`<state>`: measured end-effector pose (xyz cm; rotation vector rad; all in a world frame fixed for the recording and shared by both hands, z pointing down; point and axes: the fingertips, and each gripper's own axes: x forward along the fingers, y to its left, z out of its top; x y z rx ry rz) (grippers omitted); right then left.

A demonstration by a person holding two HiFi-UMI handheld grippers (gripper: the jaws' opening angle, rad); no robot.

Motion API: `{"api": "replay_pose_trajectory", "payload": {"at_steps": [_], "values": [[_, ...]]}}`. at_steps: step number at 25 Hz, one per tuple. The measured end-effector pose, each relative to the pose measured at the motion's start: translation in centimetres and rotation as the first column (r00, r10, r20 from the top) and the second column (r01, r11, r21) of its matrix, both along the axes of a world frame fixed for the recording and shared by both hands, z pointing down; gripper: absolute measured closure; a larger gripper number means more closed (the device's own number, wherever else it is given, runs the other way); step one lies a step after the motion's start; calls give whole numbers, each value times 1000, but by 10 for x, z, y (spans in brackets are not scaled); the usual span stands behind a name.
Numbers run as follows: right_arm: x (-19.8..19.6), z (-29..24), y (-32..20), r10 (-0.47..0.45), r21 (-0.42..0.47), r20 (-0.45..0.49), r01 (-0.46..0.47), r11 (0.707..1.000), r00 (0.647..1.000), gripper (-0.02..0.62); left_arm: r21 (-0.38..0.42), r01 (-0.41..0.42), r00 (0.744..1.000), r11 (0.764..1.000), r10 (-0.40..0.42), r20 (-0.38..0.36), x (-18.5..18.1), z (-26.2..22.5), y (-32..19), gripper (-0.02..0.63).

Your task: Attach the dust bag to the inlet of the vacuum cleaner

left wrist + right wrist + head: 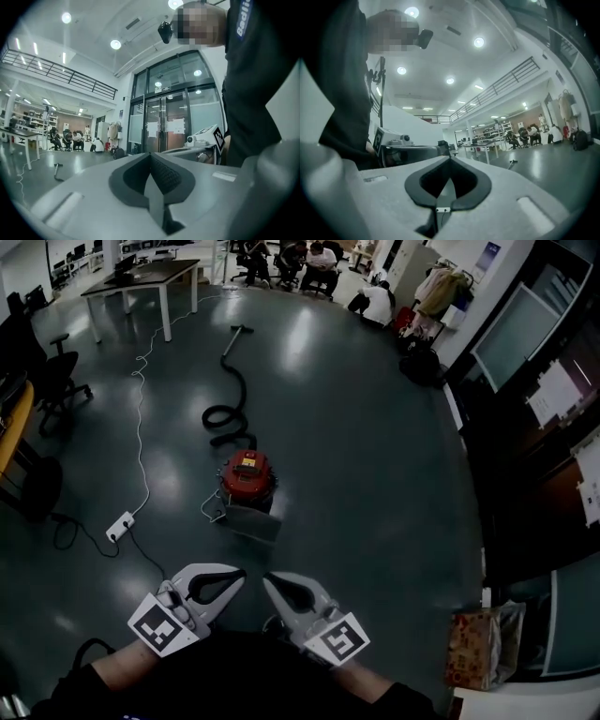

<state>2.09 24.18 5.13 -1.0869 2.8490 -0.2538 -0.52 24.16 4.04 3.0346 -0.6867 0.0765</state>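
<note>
A red vacuum cleaner (247, 474) stands on the dark floor in the head view. Its black hose (225, 413) curls away to a wand (236, 334). A flat grey dust bag (251, 520) lies against the vacuum's near side. My left gripper (240, 575) and right gripper (268, 579) are held close to my body, well short of the bag, tips pointing at each other. Both are shut with nothing between the jaws. The left gripper view shows its own shut jaws and the right gripper (206, 139) beyond. The right gripper view shows the left gripper (401, 149) likewise.
A white power strip (120, 526) with its cable lies left of the vacuum. An office chair (52, 381) and a table (145, 277) stand at the far left, and people sit at the back (309, 263). A patterned paper bag (478, 648) stands by the glass wall at right.
</note>
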Motion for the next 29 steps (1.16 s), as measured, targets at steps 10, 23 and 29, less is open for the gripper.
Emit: {"api": "replay_pose_trajectory", "payload": {"at_steps": [10,23,29], "values": [[1,1,11,-11,-24,20,11,1000,1000,594,6,-9,999,1000,8,33,3,1,14,604],[-2,7,8,1,-37,4,-1,999,1000,594,-8,-22,1000,1000,22,23,1,7,12,604],[1,7,8,12,-40,9,-11,999,1000,594,-6,-16,999,1000,17,34,1,8,13,604]]}}
